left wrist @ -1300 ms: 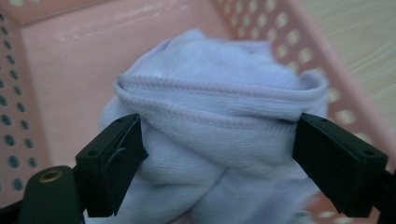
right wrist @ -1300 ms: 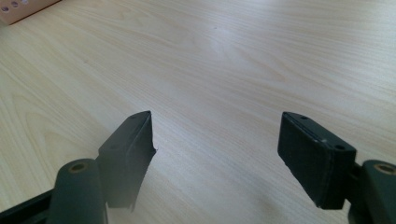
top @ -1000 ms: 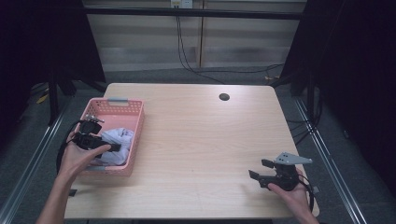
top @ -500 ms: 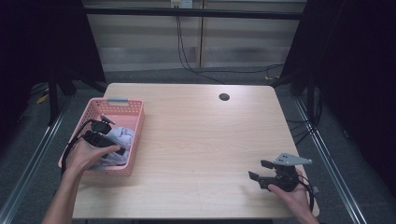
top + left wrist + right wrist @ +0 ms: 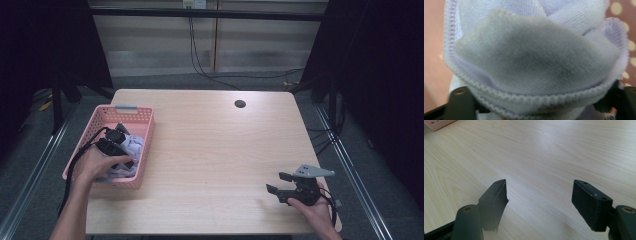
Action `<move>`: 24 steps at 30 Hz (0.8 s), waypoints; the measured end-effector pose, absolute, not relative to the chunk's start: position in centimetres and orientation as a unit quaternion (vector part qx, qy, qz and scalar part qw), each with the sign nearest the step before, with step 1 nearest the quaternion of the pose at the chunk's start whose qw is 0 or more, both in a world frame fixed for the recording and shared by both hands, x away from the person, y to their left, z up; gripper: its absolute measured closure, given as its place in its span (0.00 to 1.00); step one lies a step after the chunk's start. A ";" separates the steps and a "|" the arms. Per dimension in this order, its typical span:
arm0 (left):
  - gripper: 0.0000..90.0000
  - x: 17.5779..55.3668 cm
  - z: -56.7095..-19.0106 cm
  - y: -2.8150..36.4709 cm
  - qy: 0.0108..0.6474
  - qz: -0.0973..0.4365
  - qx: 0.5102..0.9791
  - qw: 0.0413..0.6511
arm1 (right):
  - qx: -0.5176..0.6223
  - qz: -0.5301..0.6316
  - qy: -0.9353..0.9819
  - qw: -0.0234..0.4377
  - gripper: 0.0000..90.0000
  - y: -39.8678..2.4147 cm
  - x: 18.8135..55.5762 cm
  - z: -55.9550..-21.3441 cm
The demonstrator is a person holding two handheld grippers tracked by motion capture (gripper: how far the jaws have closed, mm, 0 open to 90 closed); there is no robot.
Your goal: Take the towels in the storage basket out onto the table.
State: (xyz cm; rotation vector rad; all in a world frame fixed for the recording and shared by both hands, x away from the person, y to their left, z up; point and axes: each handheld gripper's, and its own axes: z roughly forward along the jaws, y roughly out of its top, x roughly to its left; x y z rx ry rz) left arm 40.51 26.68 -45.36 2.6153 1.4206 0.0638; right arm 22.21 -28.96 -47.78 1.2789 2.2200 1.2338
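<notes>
Lavender knitted cloth (image 5: pixel 534 65) lies bunched in the pink perforated plastic basket (image 5: pixel 102 120) at the left of the pale wooden surface (image 5: pixel 215 150). Left tongs (image 5: pixel 116 148) have sunk onto it, jaws just closing around its hemmed fold, no firm pinch evident. Crumpled, it shows no clear long axis. Right tongs (image 5: pixel 274 183) rest open.

Place: lab recording rig — dark curtains (image 5: pixel 55 45), metal rails (image 5: pixel 350 150)
Bench: bare wooden table (image 5: pixel 220 150) — cables (image 5: pixel 200 55) behind
</notes>
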 end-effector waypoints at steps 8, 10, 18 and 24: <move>0.47 39.7 -45.0 28.8 0.490 0.020 0.859 0.148 | 0.449 0.427 0.771 0.150 0.31 -29.0 22.3 -47.8; 0.50 39.8 -45.0 28.7 0.489 0.022 0.860 0.146 | 0.450 0.425 0.771 0.149 0.32 -29.0 22.4 -47.8; 0.57 39.6 -44.4 30.1 0.497 0.019 0.850 0.173 | 0.454 0.424 0.769 0.150 0.31 -29.1 22.3 -47.7; 0.58 39.3 -43.9 30.6 0.516 0.019 0.834 0.192 | 0.456 0.424 0.768 0.151 0.31 -29.2 22.4 -47.7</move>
